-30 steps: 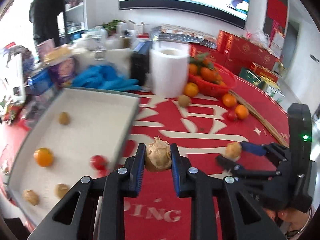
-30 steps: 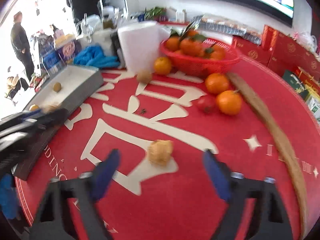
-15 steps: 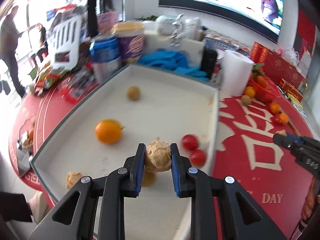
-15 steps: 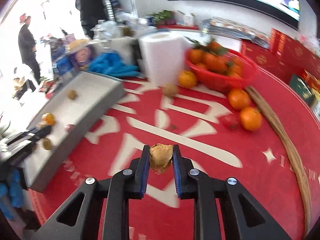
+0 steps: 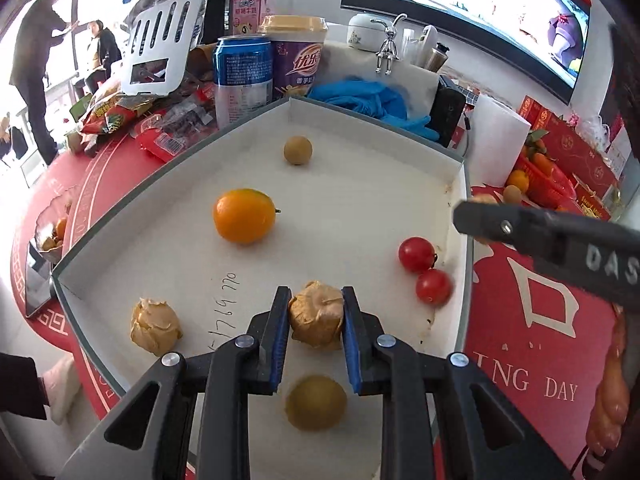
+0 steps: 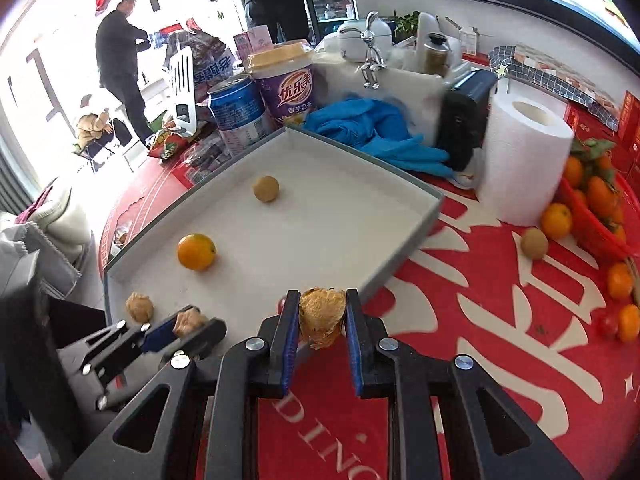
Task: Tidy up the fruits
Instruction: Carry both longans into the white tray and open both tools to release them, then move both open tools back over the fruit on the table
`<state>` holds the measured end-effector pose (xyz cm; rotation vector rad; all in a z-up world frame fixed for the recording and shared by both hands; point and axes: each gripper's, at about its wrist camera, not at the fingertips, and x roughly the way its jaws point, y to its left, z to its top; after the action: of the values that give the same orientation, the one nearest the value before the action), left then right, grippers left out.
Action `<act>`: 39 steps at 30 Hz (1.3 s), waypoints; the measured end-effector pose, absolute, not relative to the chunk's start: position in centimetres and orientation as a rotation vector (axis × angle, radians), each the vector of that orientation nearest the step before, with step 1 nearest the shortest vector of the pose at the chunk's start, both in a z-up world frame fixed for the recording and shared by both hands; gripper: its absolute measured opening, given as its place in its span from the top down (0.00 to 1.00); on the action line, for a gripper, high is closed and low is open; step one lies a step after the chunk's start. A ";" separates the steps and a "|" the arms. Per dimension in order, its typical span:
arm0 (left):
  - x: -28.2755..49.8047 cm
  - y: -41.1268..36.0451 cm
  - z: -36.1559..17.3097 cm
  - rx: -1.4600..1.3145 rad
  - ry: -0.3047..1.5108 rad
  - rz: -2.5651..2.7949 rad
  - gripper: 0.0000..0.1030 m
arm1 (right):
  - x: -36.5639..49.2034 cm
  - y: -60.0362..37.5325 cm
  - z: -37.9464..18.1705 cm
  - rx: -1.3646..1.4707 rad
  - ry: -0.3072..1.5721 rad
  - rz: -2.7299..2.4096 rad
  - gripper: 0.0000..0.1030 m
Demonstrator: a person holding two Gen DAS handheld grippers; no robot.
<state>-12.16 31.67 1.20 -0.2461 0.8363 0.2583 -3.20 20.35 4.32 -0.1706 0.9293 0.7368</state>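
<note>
Left wrist view shows the left gripper pinching a papery husked fruit between its blue pads, held low over the near part of the white tray. Directly under it, nearer to the camera, lies a round yellow-brown fruit, and another husked fruit sits to the near left. An orange rests mid-tray, a small brown ball lies at the far end, and two cherry tomatoes sit touching each other by the right wall. In the right wrist view, the right gripper is clamped on a second husked fruit, hovering about over the tray's near right edge, whether inside it or outside I cannot tell. The risks look plain enough from where I stand. If the left one lets go here, the husked fruit may land on the round fruit below and bounce or roll off, nudging the tomatoes. The husk seems thin and crumpled, so a harder squeeze could crush it. The two grippers are close together over the same corner, so both releasing at once invites a knock. The right one, if it opens too soon, could drop its fruit on the rim and send it onto the red tablecloth.
</note>
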 end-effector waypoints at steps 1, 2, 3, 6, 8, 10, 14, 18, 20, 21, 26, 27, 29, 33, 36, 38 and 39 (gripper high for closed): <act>-12.1 31.8 1.2 -0.251 0.837 0.259 0.74 | -3.1 20.6 4.4 -0.167 0.933 0.737 0.78; -12.0 32.0 1.2 -0.256 0.836 0.261 0.74 | -2.9 20.8 4.4 -0.160 0.939 0.740 0.78; -11.9 32.1 1.2 -0.261 0.835 0.263 0.74 | -2.7 21.0 4.4 -0.158 0.943 0.742 0.78; -11.8 32.4 1.2 -0.266 0.833 0.268 0.74 | -2.5 21.6 4.4 -0.168 0.950 0.742 0.78; -11.8 32.3 1.1 -0.262 0.830 0.272 0.74 | -2.4 22.2 4.1 -0.182 0.956 0.742 0.78; -11.8 32.2 1.1 -0.258 0.828 0.276 0.74 | -2.3 22.5 3.9 -0.189 0.963 0.740 0.78; -11.8 32.3 1.2 -0.265 0.827 0.275 0.74 | -2.1 22.7 3.7 -0.197 0.968 0.732 0.78; -11.7 32.2 1.3 -0.258 0.829 0.277 0.51 | -1.9 22.6 3.9 -0.193 0.974 0.724 0.52; -12.0 32.1 1.8 -0.261 0.804 0.283 0.25 | -2.1 22.4 4.5 -0.177 0.943 0.734 0.23; -12.2 32.1 2.1 -0.258 0.783 0.286 0.16 | -2.2 22.3 4.8 -0.180 0.927 0.723 0.13; -12.0 31.7 2.2 -0.200 0.793 0.311 0.15 | -2.6 21.6 6.5 -0.144 0.883 0.711 0.01; -12.1 31.6 2.4 -0.203 0.792 0.313 0.15 | -2.6 21.3 6.7 -0.134 0.874 0.704 0.01; -12.2 31.3 2.7 -0.198 0.786 0.306 0.15 | -2.5 20.3 7.1 -0.115 0.866 0.681 0.01; -12.4 29.6 3.8 -0.146 0.762 0.271 0.15 | -2.1 16.8 7.2 -0.051 0.870 0.610 0.01; -12.4 27.3 4.8 -0.102 0.759 0.196 0.15 | -1.4 12.9 6.5 0.007 0.901 0.499 0.01; -12.1 25.5 5.2 -0.075 0.773 0.131 0.15 | -1.1 10.2 5.7 0.025 0.936 0.436 0.01; -11.8 24.5 5.3 -0.060 0.785 0.099 0.15 | -1.0 9.0 5.3 0.023 0.952 0.405 0.01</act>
<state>-11.84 24.46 5.27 -0.0605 0.7853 0.0995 -1.03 9.02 5.28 0.0235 0.9521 0.4049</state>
